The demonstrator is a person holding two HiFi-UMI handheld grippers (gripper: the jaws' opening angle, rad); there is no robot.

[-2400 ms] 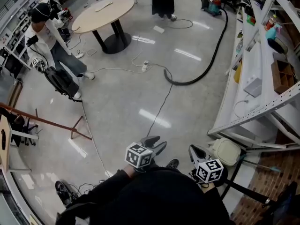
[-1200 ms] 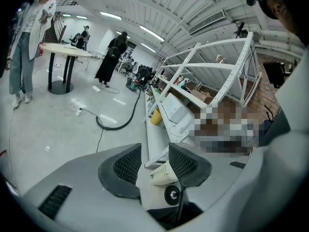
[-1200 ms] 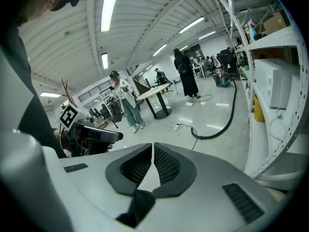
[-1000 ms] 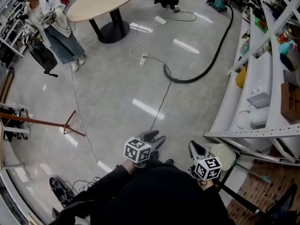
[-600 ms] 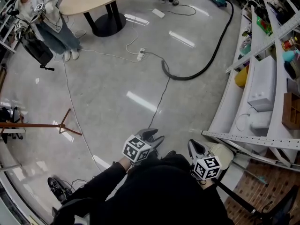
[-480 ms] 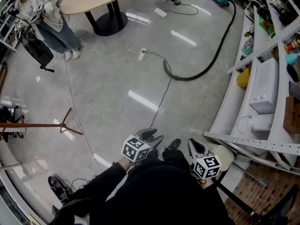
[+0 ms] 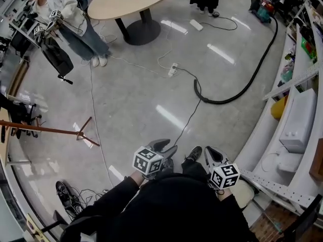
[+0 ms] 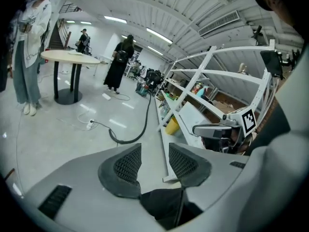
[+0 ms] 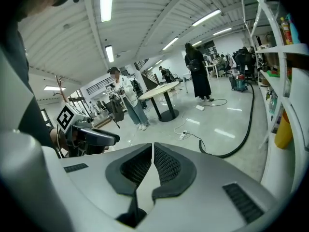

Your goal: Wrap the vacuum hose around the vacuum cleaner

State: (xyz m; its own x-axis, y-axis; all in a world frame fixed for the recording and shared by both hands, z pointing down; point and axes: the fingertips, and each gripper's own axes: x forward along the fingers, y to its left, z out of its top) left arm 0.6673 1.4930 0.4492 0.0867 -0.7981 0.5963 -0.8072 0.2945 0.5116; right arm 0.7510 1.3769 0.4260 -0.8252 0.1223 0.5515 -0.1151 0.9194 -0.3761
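As I read it, none of the wrapping is done yet. The vacuum hose [image 7: 241, 92] lies stretched on the floor in one long curve, far ahead of both sets of fingers. Its free end curls nearest to me. Its other end runs off to the vacuum cleaner [image 7: 262, 8], which stands further off, beyond the hose and to the right of my fingertips, by the shelving [image 7: 298, 130]. No loop of hose sits on or around the machine.

My left gripper [image 7: 165, 146] has its jaws apart, with nothing between the pads but bare floor beyond them. My right gripper [image 7: 210, 152] has its jaws closed together, pads meeting, with nothing caught in them. I hold both low in front of my body, well apart from the hose.

A white power strip [image 7: 173, 69] and its thin cable lie ahead of the left fingers, near the hose's free end. I judge that to be clutter to steer clear of.

So the whole job is left. I need to reach the hose, open the right jaws, take hold, bring the hose to the cleaner and wind it round.
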